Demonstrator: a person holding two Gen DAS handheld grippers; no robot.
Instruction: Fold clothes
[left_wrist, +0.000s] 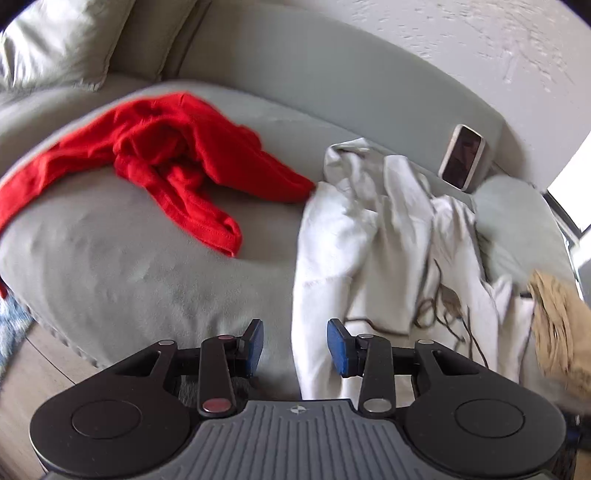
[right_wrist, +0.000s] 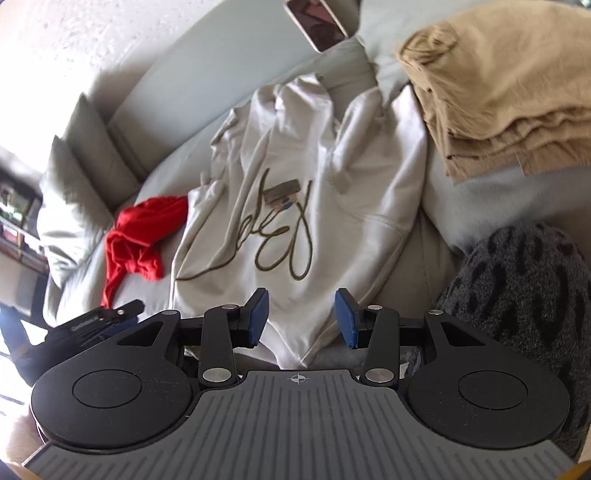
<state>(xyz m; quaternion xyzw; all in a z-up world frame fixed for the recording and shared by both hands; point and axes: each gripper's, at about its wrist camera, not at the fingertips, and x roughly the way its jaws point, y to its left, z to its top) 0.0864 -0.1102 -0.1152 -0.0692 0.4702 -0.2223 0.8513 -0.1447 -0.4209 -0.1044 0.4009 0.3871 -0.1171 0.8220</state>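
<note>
A crumpled white hoodie (left_wrist: 369, 240) with dark script lettering lies on the grey sofa seat (left_wrist: 129, 266); in the right wrist view the hoodie (right_wrist: 295, 184) is spread front up, its hem nearest me. My left gripper (left_wrist: 295, 347) hovers over the hoodie's near left edge, open, its blue pads apart and pressing nothing. My right gripper (right_wrist: 303, 319) stands open over the hem, with cloth showing in the gap but not pinched. A red garment (left_wrist: 166, 155) lies bunched to the left, also visible as the red garment (right_wrist: 140, 236) in the right wrist view.
A folded tan stack (right_wrist: 498, 92) sits at the right of the hoodie. A phone (left_wrist: 461, 157) leans on the sofa back. A grey spotted fabric (right_wrist: 517, 295) fills the near right. A cushion (left_wrist: 55, 40) lies far left. Wooden floor (left_wrist: 33, 369) shows below the seat edge.
</note>
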